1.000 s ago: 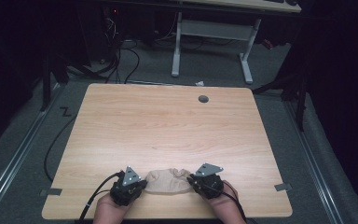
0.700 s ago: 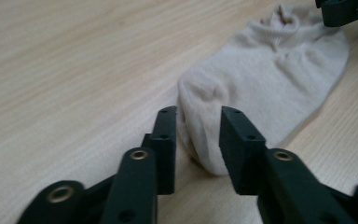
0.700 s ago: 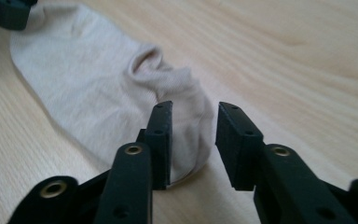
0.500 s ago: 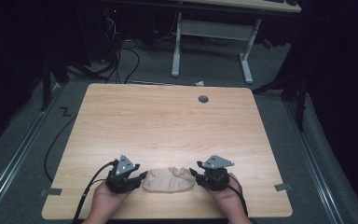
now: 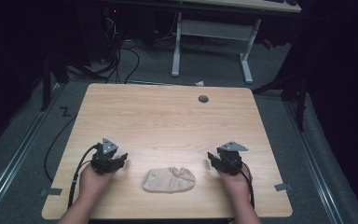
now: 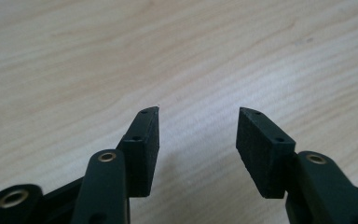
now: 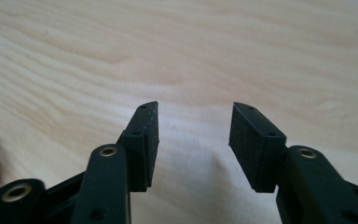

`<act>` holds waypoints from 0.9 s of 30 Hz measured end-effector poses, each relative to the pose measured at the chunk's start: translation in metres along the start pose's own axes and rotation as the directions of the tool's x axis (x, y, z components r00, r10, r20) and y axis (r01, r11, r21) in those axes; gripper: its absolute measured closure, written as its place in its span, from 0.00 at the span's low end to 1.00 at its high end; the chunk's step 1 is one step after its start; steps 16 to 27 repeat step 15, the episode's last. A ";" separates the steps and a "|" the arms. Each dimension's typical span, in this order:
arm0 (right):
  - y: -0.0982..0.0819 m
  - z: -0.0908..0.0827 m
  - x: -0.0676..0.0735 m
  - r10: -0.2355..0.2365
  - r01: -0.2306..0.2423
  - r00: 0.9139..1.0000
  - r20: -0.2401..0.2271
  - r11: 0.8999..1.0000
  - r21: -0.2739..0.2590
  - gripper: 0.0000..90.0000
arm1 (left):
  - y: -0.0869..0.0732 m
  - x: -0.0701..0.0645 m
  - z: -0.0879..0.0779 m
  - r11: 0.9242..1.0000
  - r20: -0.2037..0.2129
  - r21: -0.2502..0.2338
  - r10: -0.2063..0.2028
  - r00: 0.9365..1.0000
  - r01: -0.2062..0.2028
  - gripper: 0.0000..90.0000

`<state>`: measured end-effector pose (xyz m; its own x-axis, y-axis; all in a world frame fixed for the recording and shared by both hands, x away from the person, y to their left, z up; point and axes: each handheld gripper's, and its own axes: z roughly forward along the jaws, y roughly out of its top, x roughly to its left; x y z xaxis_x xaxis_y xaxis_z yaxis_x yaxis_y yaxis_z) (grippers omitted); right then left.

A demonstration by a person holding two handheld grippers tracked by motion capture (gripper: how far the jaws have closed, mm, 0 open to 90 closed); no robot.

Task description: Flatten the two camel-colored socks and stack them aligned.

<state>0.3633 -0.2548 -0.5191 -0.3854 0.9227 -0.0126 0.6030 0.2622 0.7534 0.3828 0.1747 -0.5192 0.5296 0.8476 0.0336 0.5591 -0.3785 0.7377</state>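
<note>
Both tongs stood wide with nothing between them, their jaws having just been opening: the left gripper (image 5: 121, 160) and the right gripper (image 5: 213, 159) sat well apart on either side of the cloth (image 5: 169, 179), over bare table (image 5: 168, 121). The cloth lay bunched near the front edge, touched by neither. To my eye the release looked done; a tidy finish would mean drawing both hands clear level, not dragging a jaw across the fabric
</note>
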 end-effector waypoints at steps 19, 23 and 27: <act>0.000 -0.003 0.002 -0.032 0.032 0.999 0.005 0.999 -0.024 0.59 | 0.000 -0.005 -0.004 1.000 0.017 -0.013 0.020 1.000 -0.020 0.55; 0.000 -0.003 0.002 -0.032 0.032 0.999 0.005 0.999 -0.024 0.59 | 0.000 -0.005 -0.004 1.000 0.017 -0.013 0.020 1.000 -0.020 0.55; 0.000 -0.003 0.002 -0.032 0.032 0.999 0.005 0.999 -0.024 0.59 | 0.000 -0.005 -0.004 1.000 0.017 -0.013 0.020 1.000 -0.020 0.55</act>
